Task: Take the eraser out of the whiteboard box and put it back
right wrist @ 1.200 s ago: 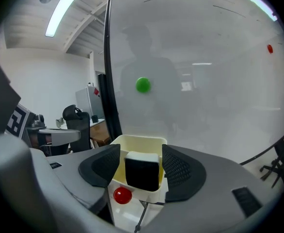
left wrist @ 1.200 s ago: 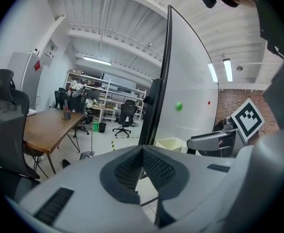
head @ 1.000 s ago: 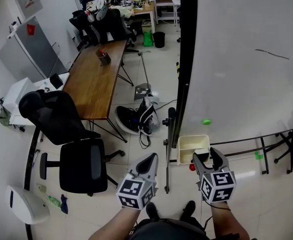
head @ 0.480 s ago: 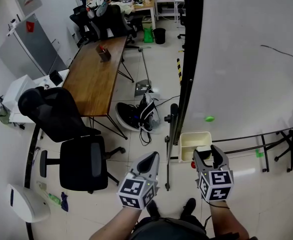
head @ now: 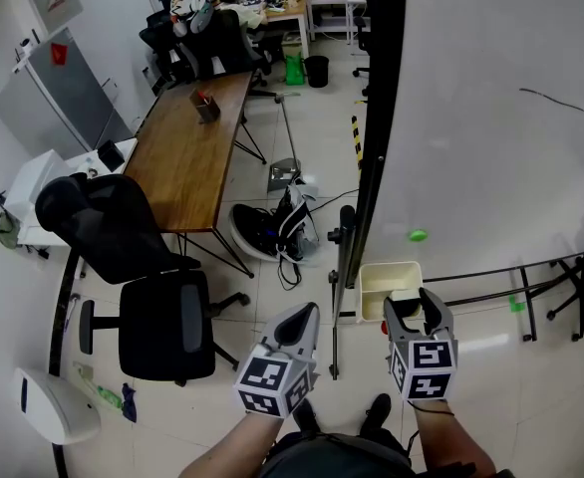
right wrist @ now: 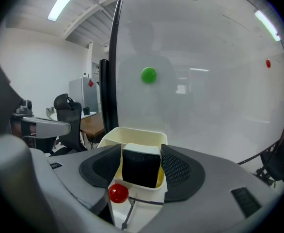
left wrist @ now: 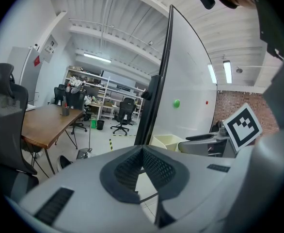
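The setting is an office with a pale tiled floor (head: 312,137). A whiteboard (head: 491,118) on a stand fills the right side of the head view.

Right gripper (right wrist: 141,148): the jaws are closed against both sides of the eraser (right wrist: 141,169). The eraser is a black block with a white top face and stands upright between the pads. Its lower end overlaps the near rim of the whiteboard box (right wrist: 132,132), a cream open-topped tray mounted at the bottom edge of the board. A red magnet (right wrist: 118,193) sits just below and left of the eraser, at the box's near corner. A green magnet (right wrist: 149,74) is on the board face above the box, well apart from it.

Left gripper (left wrist: 143,150): the jaw tips meet, with nothing between them. It is held to the left of the right gripper, beside the board's black edge post (head: 370,157), and touches neither the box nor the eraser.

Further left stand a black office chair (head: 143,287) and a wooden table (head: 187,157).
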The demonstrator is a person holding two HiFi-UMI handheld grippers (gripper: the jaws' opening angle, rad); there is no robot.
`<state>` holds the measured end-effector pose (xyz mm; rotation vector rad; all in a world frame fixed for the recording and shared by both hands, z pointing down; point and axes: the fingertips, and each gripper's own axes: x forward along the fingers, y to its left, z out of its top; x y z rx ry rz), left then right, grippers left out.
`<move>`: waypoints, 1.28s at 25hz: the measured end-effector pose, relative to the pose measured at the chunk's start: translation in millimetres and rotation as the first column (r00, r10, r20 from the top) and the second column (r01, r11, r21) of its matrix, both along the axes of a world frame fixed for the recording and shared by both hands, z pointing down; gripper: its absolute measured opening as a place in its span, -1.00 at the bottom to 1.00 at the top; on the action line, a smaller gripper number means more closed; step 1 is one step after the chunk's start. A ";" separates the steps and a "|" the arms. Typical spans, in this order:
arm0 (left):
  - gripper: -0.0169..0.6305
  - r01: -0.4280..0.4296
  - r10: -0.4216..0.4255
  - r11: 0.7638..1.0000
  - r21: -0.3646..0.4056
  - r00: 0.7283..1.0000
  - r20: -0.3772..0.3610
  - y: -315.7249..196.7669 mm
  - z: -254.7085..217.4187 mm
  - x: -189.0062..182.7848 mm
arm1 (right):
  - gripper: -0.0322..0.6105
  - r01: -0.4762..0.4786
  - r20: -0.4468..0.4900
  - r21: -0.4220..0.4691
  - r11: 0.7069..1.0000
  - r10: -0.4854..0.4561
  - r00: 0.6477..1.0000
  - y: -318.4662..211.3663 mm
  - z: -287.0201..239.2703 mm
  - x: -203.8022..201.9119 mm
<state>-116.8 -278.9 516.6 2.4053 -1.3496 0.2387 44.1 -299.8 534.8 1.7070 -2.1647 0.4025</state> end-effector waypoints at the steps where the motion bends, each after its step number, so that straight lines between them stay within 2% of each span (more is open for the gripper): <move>1: -0.86 0.000 0.000 1.000 0.000 1.000 0.000 -0.1 -0.2 -1.0 | 0.02 -0.001 -0.014 0.001 1.000 0.001 1.000 -0.2 0.0 -1.3; 4: -0.86 -0.004 0.004 1.000 0.000 1.000 0.000 -0.2 0.2 -1.1 | 0.02 -0.004 -0.030 -0.007 1.000 0.004 1.000 -1.9 3.8 -3.5; 11: -0.86 -0.007 0.007 1.000 0.000 1.000 -0.008 3.4 -0.8 -5.3 | 0.00 -0.010 0.000 -0.004 1.000 0.010 1.000 -1.6 6.2 -6.6; 16: -0.86 0.006 -0.006 1.000 0.014 1.000 -0.019 1.7 -12.2 -14.9 | -0.01 -0.021 0.065 0.000 1.000 0.021 0.998 -0.7 -6.3 -6.0; 25: -0.87 0.004 0.003 0.992 0.123 0.998 -0.055 10.2 -77.0 -15.5 | -0.01 -0.010 0.153 0.134 0.991 -0.010 0.988 18.2 -96.4 5.7; 32: -0.87 -0.015 0.030 0.973 0.229 0.998 -0.063 33.6 -133.3 -6.1 | -0.02 0.006 0.203 0.271 0.963 -0.063 0.977 49.7 -181.8 15.0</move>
